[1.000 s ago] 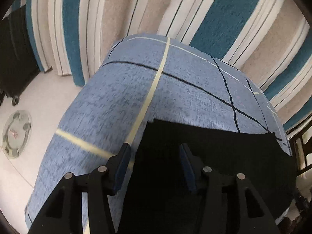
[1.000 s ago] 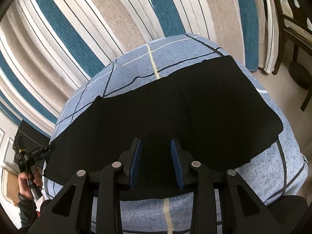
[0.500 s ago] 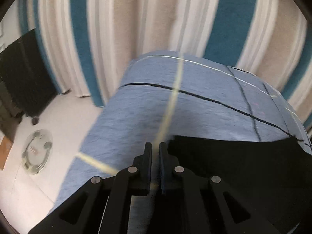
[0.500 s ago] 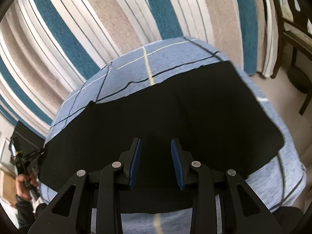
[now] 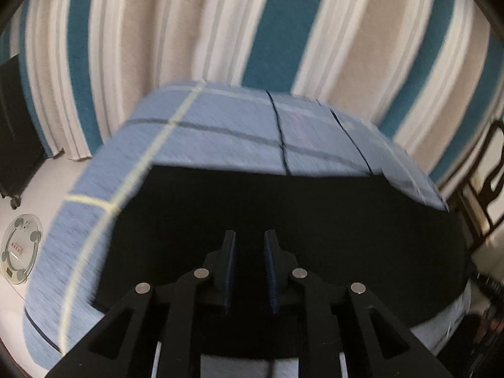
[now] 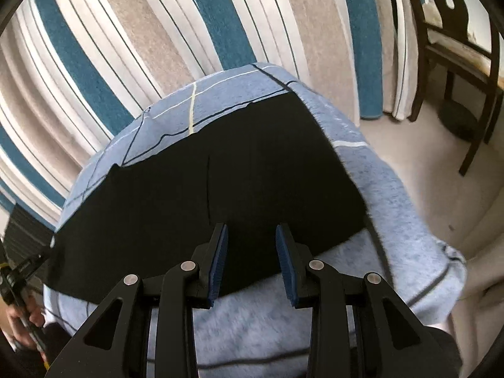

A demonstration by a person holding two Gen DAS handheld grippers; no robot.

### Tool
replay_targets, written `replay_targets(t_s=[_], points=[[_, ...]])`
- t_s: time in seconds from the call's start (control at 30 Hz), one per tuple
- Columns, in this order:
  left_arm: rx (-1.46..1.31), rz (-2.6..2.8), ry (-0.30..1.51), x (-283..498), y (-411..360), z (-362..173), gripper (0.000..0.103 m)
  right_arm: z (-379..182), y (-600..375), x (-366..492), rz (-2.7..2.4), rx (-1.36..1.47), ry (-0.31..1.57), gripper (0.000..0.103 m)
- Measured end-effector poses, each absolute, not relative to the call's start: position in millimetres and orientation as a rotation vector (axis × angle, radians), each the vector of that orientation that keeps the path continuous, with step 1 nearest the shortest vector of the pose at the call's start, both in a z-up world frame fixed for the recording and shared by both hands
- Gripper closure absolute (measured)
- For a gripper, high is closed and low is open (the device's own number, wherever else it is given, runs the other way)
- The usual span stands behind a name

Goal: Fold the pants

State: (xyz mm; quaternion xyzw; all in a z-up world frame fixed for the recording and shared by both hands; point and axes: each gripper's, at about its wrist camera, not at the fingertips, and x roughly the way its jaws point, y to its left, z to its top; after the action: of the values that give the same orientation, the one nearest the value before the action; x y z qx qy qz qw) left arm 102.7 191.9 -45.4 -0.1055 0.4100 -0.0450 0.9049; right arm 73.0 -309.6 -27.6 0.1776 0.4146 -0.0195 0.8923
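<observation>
Black pants (image 5: pixel 315 208) lie flat across a table under a blue checked cloth (image 5: pixel 220 119). My left gripper (image 5: pixel 249 236) hovers over the pants' middle with its jaws a narrow gap apart and opening. I see only the dark fabric below in that gap, nothing pinched. In the right wrist view the pants (image 6: pixel 252 163) stretch from the lower left to the far right of the blue cloth (image 6: pixel 393 204). My right gripper (image 6: pixel 251 236) stands open above the pants' near edge, with nothing between its blue pads (image 6: pixel 220 252).
A striped blue, beige and white rug covers the floor behind the table. A round glass scale (image 5: pixel 20 249) lies on the floor at the left. A dark wooden chair (image 6: pixel 456 47) stands at the right. A hand (image 6: pixel 22 315) holds the other gripper at the lower left.
My left gripper shut from wide open near the pants' left corner, then swung right over the pants and parted slightly. My right gripper shifted a little toward the pants' near edge, still open.
</observation>
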Motion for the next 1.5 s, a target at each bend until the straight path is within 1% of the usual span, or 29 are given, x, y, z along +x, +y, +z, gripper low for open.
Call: replay_targets(t_s=[0.1, 0.17, 0.2, 0.3, 0.43, 0.5, 0.63, 0.87, 0.93, 1.07, 1.13, 1.17, 1.23, 1.33, 1.4, 1.5], points=[[-0.206, -0.108, 0.861, 91.4, 178.8, -46.4, 0.083, -18.5, -310.0, 66.4, -0.029, 0.356, 0.837, 0.07], [-0.196, -0.103, 0.859, 86.9, 175.9, -45.2, 0.079, -17.5, -313.2, 66.2, -0.034, 0.356, 0.82, 0.07], [-0.19, -0.092, 0.868, 87.8, 175.6, -48.0, 0.074, -21.0, -316.4, 68.1, -0.04, 0.369, 0.827, 0.07], [-0.222, -0.075, 0.924, 90.4, 181.1, -59.6, 0.074, -27.8, -321.8, 72.9, -0.041, 0.424, 0.856, 0.07], [-0.258, -0.038, 0.872, 76.6, 193.1, -49.6, 0.074, -9.7, -299.0, 68.8, 0.015, 0.358, 0.814, 0.07], [-0.286, -0.013, 0.868, 71.3, 204.2, -50.6, 0.073, -5.9, -284.3, 68.1, 0.063, 0.331, 0.808, 0.069], [-0.379, 0.004, 0.9, 65.8, 226.1, -63.4, 0.073, -13.6, -256.3, 73.8, 0.142, 0.3, 0.847, 0.068], [-0.432, 0.046, 0.852, 46.6, 246.5, -58.2, 0.073, -11.9, -227.1, 74.3, 0.213, 0.257, 0.874, 0.068], [-0.446, 0.058, 0.831, 44.2, 254.7, -57.3, 0.071, -8.3, -222.0, 75.3, 0.217, 0.244, 0.87, 0.068], [-0.486, 0.024, 0.772, 55.1, 266.4, -47.9, 0.07, -2.5, -212.6, 80.6, 0.226, 0.234, 0.867, 0.068], [-0.491, -0.036, 0.731, 68.5, 264.3, -42.6, 0.065, 0.0, -206.7, 84.0, 0.235, 0.227, 0.866, 0.068], [-0.493, -0.056, 0.718, 77.1, 263.3, -42.6, 0.065, 1.3, -202.4, 85.6, 0.238, 0.226, 0.864, 0.068], [-0.492, -0.056, 0.725, 97.2, 263.3, -49.9, 0.065, 4.4, -196.5, 85.2, 0.249, 0.225, 0.86, 0.068], [-0.503, 0.028, 0.801, 119.4, 273.8, -72.7, 0.066, 6.9, -190.9, 84.7, 0.257, 0.204, 0.857, 0.068], [-0.53, 0.044, 0.797, 117.0, 282.9, -81.5, 0.066, 6.8, -191.5, 84.6, 0.255, 0.187, 0.862, 0.068], [-0.531, 0.061, 0.774, 102.4, 288.0, -79.7, 0.066, 1.8, -194.2, 87.8, 0.243, 0.177, 0.88, 0.066]])
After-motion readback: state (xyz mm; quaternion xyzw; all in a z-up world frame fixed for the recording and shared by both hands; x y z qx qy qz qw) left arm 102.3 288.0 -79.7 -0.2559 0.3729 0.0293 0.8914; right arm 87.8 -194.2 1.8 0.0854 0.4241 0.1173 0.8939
